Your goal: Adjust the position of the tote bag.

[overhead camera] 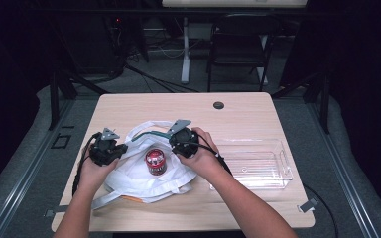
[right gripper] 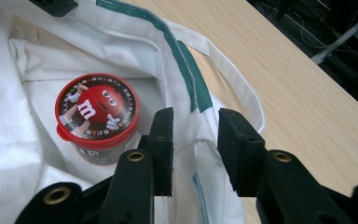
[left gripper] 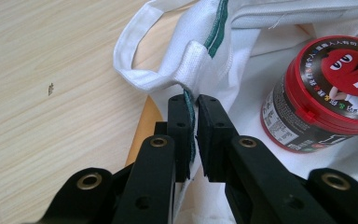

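At centre frame in the high view, I see the table (overhead camera: 129, 106) carrying my white bag (overhead camera: 131, 181), the red-lidded can (overhead camera: 156, 161) standing inside it. My left gripper (left gripper: 193, 135) has its fingers pinched tight on the bag's green-trimmed rim; my right gripper (right gripper: 193, 154) straddles the rim, fingers parted, not gripping.
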{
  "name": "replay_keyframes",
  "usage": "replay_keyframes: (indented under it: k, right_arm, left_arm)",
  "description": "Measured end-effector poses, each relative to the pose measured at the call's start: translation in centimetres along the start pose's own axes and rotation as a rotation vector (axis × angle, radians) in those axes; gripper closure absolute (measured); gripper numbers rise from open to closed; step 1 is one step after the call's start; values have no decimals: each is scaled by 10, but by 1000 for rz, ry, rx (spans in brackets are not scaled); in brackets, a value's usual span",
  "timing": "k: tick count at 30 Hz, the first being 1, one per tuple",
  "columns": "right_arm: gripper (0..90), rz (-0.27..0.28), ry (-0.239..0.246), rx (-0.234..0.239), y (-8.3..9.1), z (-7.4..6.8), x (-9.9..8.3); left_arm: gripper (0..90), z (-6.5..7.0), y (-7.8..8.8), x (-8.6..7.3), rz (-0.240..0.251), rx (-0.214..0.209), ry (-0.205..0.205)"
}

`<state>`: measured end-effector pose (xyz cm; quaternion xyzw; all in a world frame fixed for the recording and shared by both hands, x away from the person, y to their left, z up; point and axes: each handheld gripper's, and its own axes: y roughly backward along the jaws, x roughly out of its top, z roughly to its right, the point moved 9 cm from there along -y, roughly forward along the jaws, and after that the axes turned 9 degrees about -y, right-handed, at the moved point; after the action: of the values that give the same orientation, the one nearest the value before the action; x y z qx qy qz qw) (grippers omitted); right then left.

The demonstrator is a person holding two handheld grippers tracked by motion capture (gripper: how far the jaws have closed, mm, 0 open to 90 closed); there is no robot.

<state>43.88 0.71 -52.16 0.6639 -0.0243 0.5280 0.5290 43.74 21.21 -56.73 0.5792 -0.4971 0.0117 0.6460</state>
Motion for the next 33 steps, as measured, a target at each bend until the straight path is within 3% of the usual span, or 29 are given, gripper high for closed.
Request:
replay_keyframes:
  k: [25,33]
  right_arm:
    - [620,-36,2,24,-10,-5,-19]
    - [633,-54,-6,-5,-15,1,-24]
  left_arm:
    - [842,0,-1,0,2,5,-4]
    - [842,0,-1,0,2,6,-2]
